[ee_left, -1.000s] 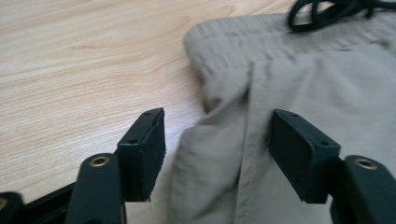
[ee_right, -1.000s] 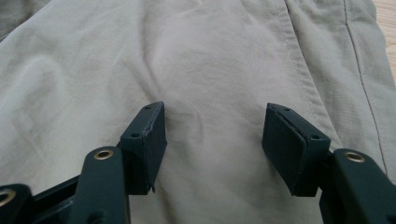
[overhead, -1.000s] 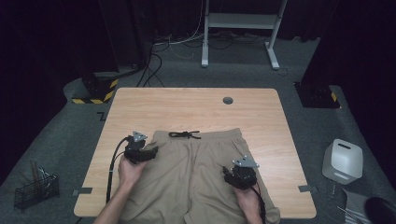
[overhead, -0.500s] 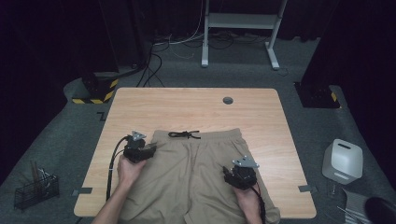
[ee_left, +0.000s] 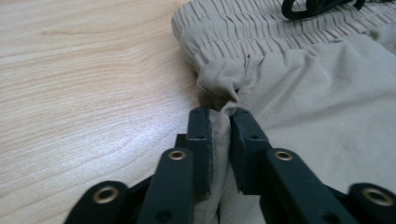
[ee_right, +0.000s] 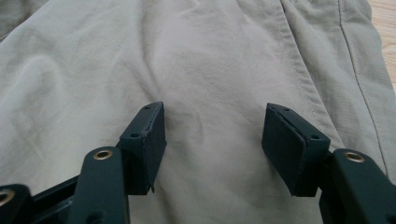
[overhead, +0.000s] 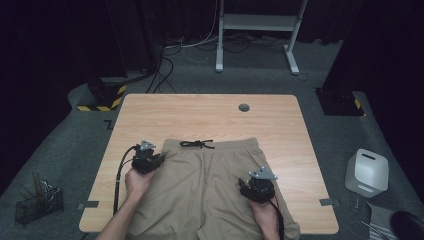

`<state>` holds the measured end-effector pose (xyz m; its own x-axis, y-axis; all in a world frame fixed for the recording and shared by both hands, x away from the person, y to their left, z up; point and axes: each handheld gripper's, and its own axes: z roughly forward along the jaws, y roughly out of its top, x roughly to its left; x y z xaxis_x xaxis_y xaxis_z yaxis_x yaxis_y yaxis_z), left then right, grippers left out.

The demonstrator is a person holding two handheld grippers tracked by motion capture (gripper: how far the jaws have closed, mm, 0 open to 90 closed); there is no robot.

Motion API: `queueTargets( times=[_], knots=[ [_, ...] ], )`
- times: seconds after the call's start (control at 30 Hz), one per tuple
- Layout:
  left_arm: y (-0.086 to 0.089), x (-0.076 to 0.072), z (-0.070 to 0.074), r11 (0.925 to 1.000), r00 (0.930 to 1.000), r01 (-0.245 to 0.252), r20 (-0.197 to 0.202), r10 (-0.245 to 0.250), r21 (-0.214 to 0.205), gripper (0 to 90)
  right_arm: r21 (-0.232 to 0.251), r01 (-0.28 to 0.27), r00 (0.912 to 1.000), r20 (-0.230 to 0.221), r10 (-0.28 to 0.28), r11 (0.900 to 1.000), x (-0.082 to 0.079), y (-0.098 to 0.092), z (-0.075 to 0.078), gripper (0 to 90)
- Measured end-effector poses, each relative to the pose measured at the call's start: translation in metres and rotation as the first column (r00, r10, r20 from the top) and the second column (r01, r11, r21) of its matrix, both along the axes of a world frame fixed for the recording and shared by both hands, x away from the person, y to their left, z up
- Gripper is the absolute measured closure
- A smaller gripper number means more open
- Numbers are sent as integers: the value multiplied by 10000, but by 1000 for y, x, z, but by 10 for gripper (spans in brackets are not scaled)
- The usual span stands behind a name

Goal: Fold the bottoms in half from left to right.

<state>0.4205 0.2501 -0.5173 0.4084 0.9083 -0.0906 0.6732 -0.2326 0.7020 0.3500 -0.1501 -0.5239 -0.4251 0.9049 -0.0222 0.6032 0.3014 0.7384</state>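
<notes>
Beige shorts (overhead: 210,180) lie flat on the wooden table (overhead: 210,115), with the waistband at the far side and a black drawstring (overhead: 196,144) on it. My left gripper (overhead: 160,158) is at the shorts' left edge just below the waistband. In the left gripper view its jaws have just been closing, and the left gripper (ee_left: 219,121) now pinches a fold of the side edge below the gathered waistband (ee_left: 261,28). My right gripper (overhead: 244,188) rests on the shorts' right leg. In the right gripper view the right gripper (ee_right: 215,128) stands open, with smooth fabric (ee_right: 210,60) under the gap.
A round cable hole (overhead: 244,107) sits in the far part of the tabletop. On the floor are a white box (overhead: 367,172) at the right, a wire basket (overhead: 37,202) at the left, a striped block (overhead: 102,97) and a white frame (overhead: 260,22) behind.
The left gripper's jaws have drawn together on the shorts' left edge. Both hands have stayed where they were, and the shorts lie as before.
</notes>
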Motion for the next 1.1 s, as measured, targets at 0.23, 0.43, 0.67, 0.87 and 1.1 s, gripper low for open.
queueTargets(
  times=[0.23,0.43,0.67,0.87,1.1],
  knots=[
    [0,0,1,9998,9998,95,-144,-98,-184,852,5,6,10000,-9,-6,10000,0,0,0,395],
    [3,-2,4,9992,9994,225,-271,-234,-344,857,6,1,10000,-15,-1,10000,0,0,0,392],
    [4,-4,8,9986,9992,319,-222,-329,-429,863,5,-2,10000,-13,2,10000,0,0,0,392],
    [5,-5,12,9975,9985,439,-289,-455,-551,870,-1,-5,10000,-11,5,10000,0,0,0,391],
    [6,-5,27,9950,9975,711,40,-710,-699,875,-26,-17,10000,7,17,10000,0,0,0,390]
  ],
)
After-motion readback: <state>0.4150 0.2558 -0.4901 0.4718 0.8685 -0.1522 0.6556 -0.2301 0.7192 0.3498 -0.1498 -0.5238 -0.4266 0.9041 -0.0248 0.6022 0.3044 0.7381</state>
